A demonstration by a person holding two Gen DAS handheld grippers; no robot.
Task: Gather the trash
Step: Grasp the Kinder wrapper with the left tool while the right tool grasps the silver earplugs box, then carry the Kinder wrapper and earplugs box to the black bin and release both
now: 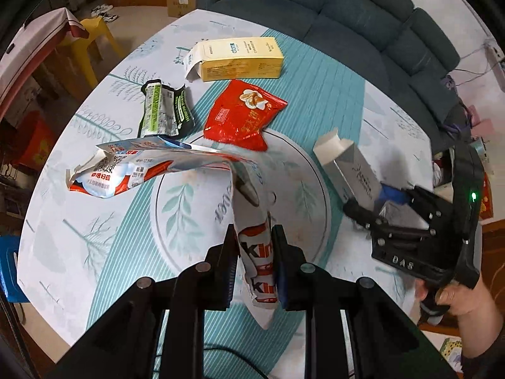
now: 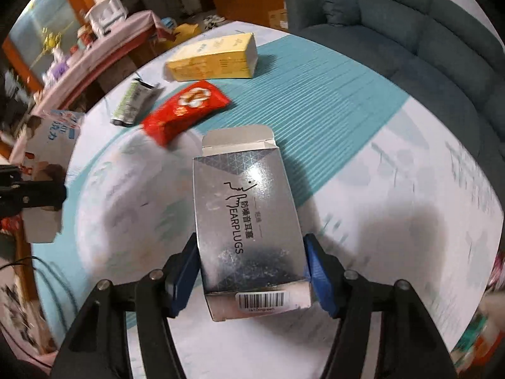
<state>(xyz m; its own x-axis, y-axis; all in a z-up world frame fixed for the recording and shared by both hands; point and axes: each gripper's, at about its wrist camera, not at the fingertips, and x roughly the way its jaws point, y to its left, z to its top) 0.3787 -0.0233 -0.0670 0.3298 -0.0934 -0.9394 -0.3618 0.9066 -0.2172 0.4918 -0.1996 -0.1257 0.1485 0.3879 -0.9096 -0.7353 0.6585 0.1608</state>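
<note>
Now left gripper (image 1: 254,260) pinched tight on Kinder wrapper (image 1: 151,170); right gripper (image 2: 249,268) spread wide, clamping earplug box (image 2: 246,221) above table (image 2: 394,164).

1. We see open table (image 1: 94,240) on the near left and across the round medallion in the middle; nothing lies there
2. Far side is crowded: yellow carton (image 1: 240,60), green-black wrapper (image 1: 164,110) and red snack bag (image 1: 243,115) sit close together, narrow gaps only
3. Left gripper (image 1: 254,271) pinches a long Kinder wrapper (image 1: 151,167) that drapes leftward over the table, blocking a low pass there
4. Right gripper (image 2: 251,271) with silver earplug box (image 2: 243,221) between its pads fills the right side
5. Sofa (image 1: 378,31) hems in the far edge
</note>
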